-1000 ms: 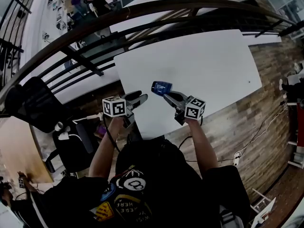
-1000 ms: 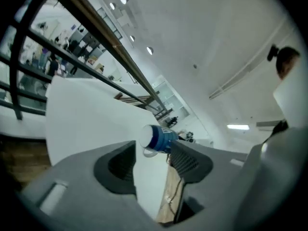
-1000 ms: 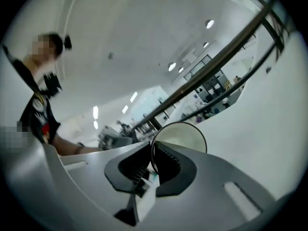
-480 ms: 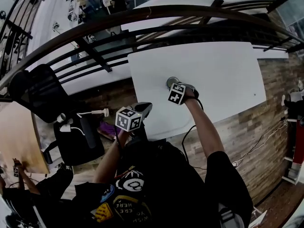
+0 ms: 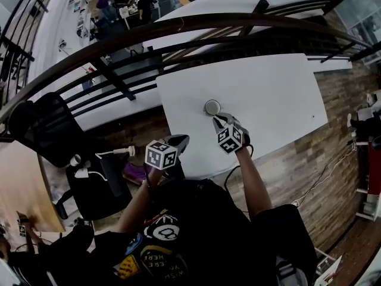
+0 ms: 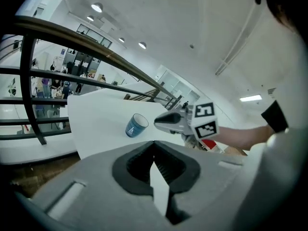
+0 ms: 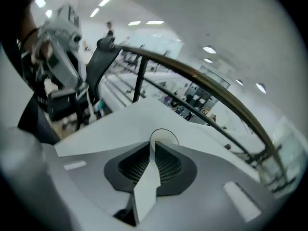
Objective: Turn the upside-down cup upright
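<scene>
The blue cup [image 5: 212, 107] stands upright on the white table [image 5: 274, 94], its open mouth up. It also shows in the left gripper view as the blue cup [image 6: 136, 126], and its rim [image 7: 164, 135] peeks just past the right jaws. My right gripper [image 5: 218, 120] sits just in front of the cup; its jaws are opening slightly with nothing between them, and its tip [image 6: 160, 121] stands a little apart from the cup. My left gripper [image 5: 181, 140] hovers shut and empty at the table's near edge.
A dark curved railing [image 5: 178, 25] runs along the table's far side. A black office chair [image 5: 41, 130] stands at the left over wood flooring [image 5: 297, 159]. The table's near edge [image 5: 196, 171] lies just before the person's body.
The right gripper carried the cup from sideways in the air down onto the table, where it now stands upright, then drew back a little. The left gripper's jaws have shut.
</scene>
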Available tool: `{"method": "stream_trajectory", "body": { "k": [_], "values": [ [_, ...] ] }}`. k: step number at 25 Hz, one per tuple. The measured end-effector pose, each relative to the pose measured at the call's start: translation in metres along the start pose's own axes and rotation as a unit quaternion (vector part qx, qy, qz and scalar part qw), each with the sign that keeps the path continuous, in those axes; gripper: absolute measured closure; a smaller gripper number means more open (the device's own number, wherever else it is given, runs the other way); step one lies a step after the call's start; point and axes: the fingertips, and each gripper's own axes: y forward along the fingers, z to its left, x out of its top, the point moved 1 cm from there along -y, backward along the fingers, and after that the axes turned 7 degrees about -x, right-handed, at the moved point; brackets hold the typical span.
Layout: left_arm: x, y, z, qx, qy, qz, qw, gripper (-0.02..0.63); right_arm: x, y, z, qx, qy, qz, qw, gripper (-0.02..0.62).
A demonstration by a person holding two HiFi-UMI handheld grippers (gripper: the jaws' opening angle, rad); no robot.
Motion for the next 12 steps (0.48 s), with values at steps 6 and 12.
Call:
{"method": "stream_trajectory", "body": {
  "k": [6,12],
  "values": [
    [0.007,0.014,-0.026,-0.009,0.084,0.008,0.9964,0.6,-0.046,-0.099,0.095,0.018,0.397,-0.103,0.912,0.594],
    [0.006,0.016,-0.045,0.022,0.106,0.008,0.9941,0.6,-0.04,-0.153,0.077,-0.006,0.487,-0.172,0.856,0.595]
  ]
}}
